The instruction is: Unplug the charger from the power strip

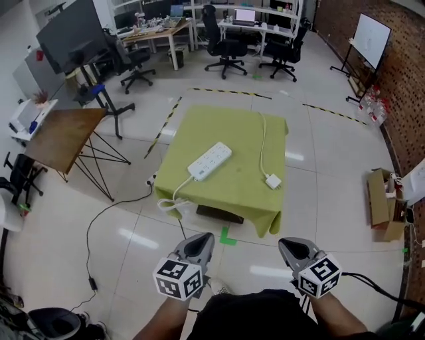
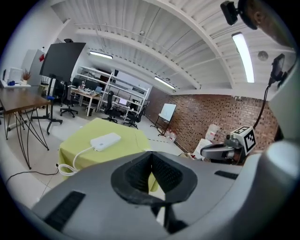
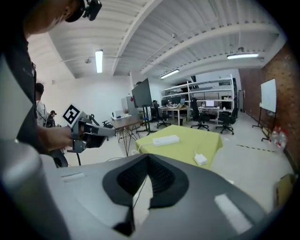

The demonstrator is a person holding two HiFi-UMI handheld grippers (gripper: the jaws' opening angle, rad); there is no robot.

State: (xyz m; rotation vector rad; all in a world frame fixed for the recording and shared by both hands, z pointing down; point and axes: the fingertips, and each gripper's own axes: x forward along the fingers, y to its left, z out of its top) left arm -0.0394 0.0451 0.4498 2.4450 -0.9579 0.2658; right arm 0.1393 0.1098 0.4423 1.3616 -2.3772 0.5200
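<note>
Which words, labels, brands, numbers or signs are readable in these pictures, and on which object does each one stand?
None: no text is readable anywhere.
On the power strip and the charger: no print visible.
On the left gripper and the right gripper: only square marker patterns, no letters.
On the whiteboard: it looks blank.
On the desk screen: too small to read.

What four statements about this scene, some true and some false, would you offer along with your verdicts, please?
1. The white power strip and the white square charger both lie on the yellow-green cloth-covered table. True.
2. The charger is plugged into the power strip. False: it lies apart from it on the cloth.
3. The left gripper and the right gripper are both short of the table. True.
4. The right gripper holds the charger. False: it is shut on nothing.
</note>
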